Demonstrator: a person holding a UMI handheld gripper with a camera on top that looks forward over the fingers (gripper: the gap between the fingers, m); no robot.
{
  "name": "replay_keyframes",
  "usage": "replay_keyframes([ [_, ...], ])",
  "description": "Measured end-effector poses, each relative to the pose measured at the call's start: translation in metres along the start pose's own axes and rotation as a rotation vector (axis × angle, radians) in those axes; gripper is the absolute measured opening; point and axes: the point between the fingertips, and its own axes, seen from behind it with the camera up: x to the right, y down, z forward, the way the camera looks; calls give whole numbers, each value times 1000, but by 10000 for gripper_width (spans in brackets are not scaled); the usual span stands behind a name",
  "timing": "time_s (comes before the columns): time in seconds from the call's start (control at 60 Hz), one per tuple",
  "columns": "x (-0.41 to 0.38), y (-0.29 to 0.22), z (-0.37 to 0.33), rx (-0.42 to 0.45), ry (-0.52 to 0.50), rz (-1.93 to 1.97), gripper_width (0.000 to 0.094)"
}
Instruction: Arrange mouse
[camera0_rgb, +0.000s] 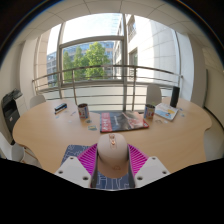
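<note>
A beige mouse (112, 153) sits between my two fingers, its scroll wheel facing forward. The pink pads (89, 158) on both fingers press against its sides. My gripper (112, 163) is shut on the mouse and holds it over a blue patterned mouse mat (75, 152) that lies on the round wooden table (50, 128). The underside of the mouse is hidden, so I cannot tell whether it touches the mat.
Beyond the fingers lie a magazine (123, 121), a dark cup (83, 110) and a small can (149, 111). A laptop (168, 108) stands at the far right. Chairs (152, 94) and a large window (95, 55) are behind the table.
</note>
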Motion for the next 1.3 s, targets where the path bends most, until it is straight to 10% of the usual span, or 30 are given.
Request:
replay_keyframes([
  [0.283, -46, 104, 62, -182, -10, -28, 496],
  [0.45, -49, 100, 46, -188, -14, -46, 854],
  [1.3, -61, 60, -237, -65, -27, -98, 845],
])
